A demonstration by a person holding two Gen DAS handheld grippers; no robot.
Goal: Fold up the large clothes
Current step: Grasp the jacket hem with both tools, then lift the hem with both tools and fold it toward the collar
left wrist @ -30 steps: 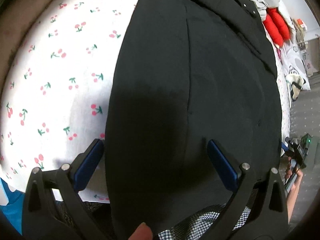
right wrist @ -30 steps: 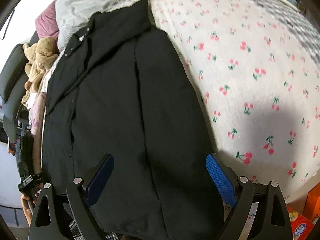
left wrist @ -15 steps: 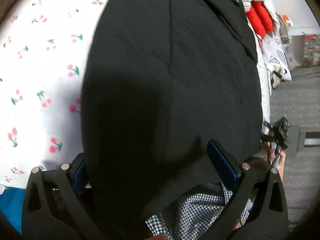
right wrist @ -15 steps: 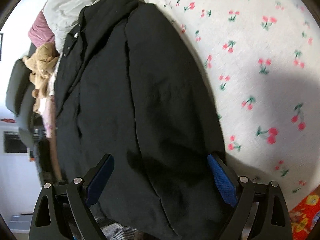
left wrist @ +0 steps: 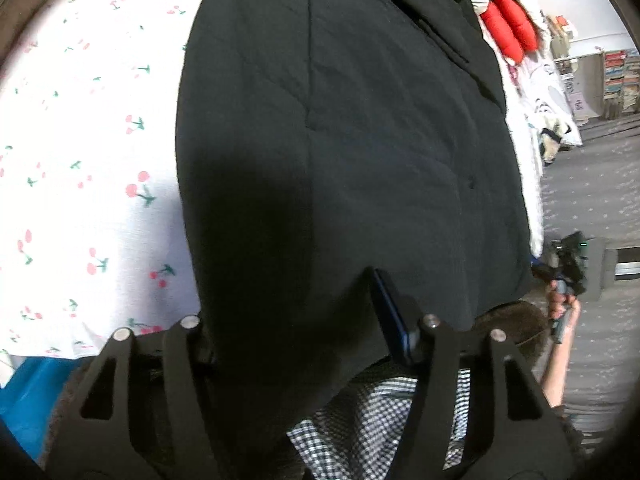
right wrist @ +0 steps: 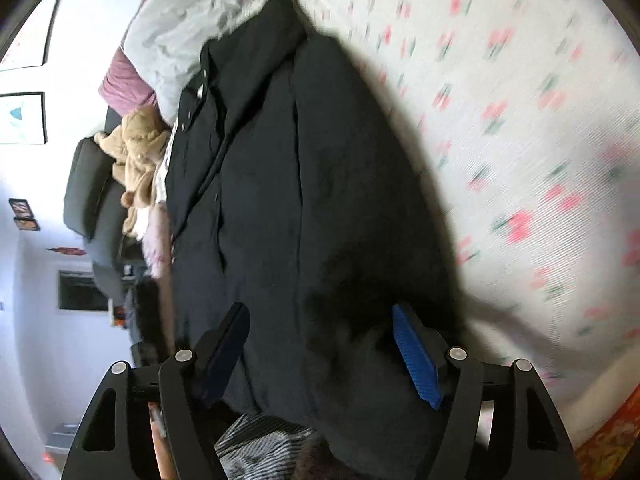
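A white cherry-print sheet [left wrist: 80,184] covered the bed on the left. A black coat [left wrist: 340,140] lay lengthwise on it, collar at the far end, hem at the near edge. The left gripper [left wrist: 292,320] had its jaws partly closed, with the coat's hem bunched between them; a firm grip could not be confirmed. In the right wrist view, the right gripper [right wrist: 320,344] stood at medium width, both blue pads [right wrist: 414,354] straddling the coat hem [right wrist: 312,208]. A tan stuffed toy [right wrist: 136,152] lay far left.
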